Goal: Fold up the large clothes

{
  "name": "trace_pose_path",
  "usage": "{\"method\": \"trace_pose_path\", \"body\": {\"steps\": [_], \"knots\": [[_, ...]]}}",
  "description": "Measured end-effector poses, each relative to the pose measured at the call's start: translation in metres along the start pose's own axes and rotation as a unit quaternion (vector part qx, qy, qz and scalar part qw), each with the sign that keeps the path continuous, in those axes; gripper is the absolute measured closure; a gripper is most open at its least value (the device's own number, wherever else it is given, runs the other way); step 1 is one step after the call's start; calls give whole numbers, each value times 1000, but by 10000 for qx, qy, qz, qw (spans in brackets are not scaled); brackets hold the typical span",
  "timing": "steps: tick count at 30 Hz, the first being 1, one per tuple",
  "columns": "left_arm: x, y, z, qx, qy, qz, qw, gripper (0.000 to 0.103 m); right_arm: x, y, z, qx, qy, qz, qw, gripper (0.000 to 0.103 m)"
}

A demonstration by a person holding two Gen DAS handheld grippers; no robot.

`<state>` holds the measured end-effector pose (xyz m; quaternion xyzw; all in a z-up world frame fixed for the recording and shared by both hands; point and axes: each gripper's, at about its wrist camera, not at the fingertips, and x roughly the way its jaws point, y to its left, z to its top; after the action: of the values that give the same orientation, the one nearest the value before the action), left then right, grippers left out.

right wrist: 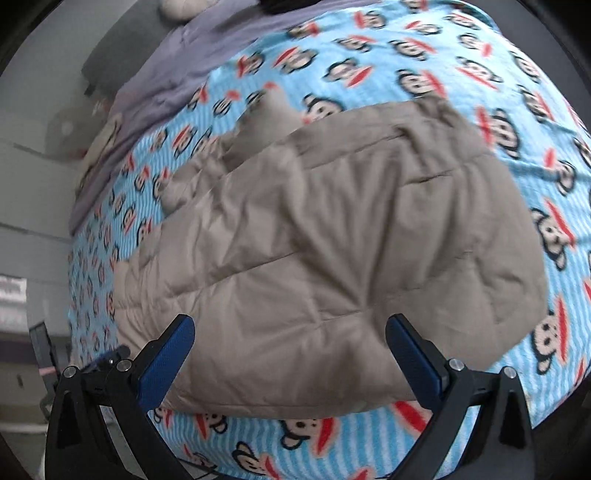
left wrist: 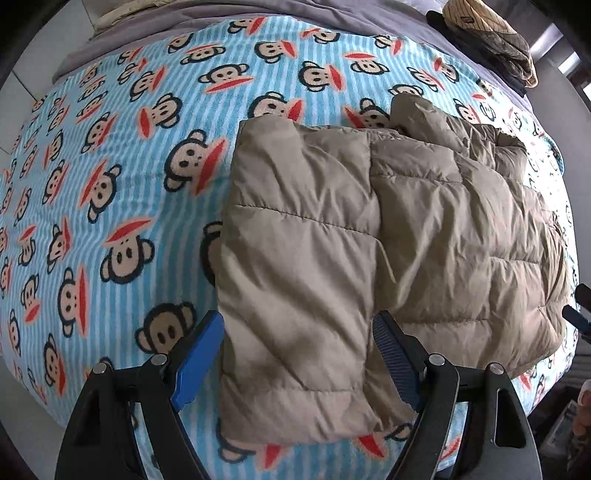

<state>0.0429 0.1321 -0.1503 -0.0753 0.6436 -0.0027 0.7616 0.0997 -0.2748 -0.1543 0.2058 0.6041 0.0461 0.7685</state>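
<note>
A tan quilted puffer jacket (left wrist: 424,229) lies flat on a blue striped monkey-print blanket (left wrist: 110,184). One sleeve (left wrist: 295,280) is folded over the jacket's left side and runs toward me. My left gripper (left wrist: 299,332) is open, its blue fingers on either side of the sleeve's cuff end, just above it. In the right wrist view the jacket (right wrist: 325,251) fills the middle. My right gripper (right wrist: 291,336) is open and empty above the jacket's near edge. The right wrist view is motion-blurred.
The blanket (right wrist: 461,62) covers a bed with a grey sheet (left wrist: 332,14) at the far end. A pile of folded clothes (left wrist: 487,40) sits at the far right corner. The bed's edge and floor (right wrist: 33,206) show at left in the right wrist view.
</note>
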Motion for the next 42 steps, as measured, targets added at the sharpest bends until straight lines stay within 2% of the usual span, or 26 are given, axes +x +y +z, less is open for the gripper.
{"method": "trace_pose_path", "body": {"steps": [4, 5, 6, 8, 9, 10, 12, 16, 24, 28, 30, 33, 36, 39, 42], "knots": [[11, 11, 7, 9, 42, -43, 10000, 20, 15, 17, 2, -148, 146, -11, 9998, 0], [14, 15, 9, 15, 60, -58, 10000, 19, 18, 21, 2, -188, 151, -25, 9997, 2], [16, 18, 12, 24, 75, -67, 9999, 19, 23, 26, 3, -263, 162, -37, 9995, 7], [20, 24, 15, 53, 82, -76, 9999, 19, 32, 35, 5, -430, 197, -116, 9988, 47], [21, 26, 16, 63, 85, -81, 9999, 19, 39, 40, 7, -529, 253, -190, 9981, 79], [23, 28, 17, 78, 89, -96, 9999, 19, 44, 44, 8, -579, 281, -215, 9977, 83], [26, 33, 19, 74, 107, -146, 9998, 20, 56, 52, 13, -702, 281, -138, 9970, 84], [30, 40, 21, -12, 133, -191, 9997, 19, 74, 64, 28, -880, 211, -262, 9956, 84], [44, 40, 26, -90, 185, -251, 9995, 19, 114, 57, 52, -677, 258, -465, 9963, 86], [43, 47, 37, -48, 6, -461, 9989, 19, 130, 54, 56, -675, 260, -546, 9959, 87], [44, 60, 43, -167, -82, -795, 9967, 19, 130, 53, 55, -715, 230, -548, 9957, 87], [65, 82, 52, -349, 310, -1945, 9798, 19, 127, 51, 52, -782, 212, -508, 9954, 87], [93, 85, 54, -360, 850, -2964, 9506, 20, 128, 50, 52, -759, 223, -493, 9956, 87], [108, 69, 59, -83, 1133, -3497, 9299, 19, 127, 50, 51, -772, 213, -521, 9954, 87], [117, 48, 63, 190, 1283, -3680, 9207, 19, 128, 52, 51, -745, 197, -518, 9957, 87]]}}
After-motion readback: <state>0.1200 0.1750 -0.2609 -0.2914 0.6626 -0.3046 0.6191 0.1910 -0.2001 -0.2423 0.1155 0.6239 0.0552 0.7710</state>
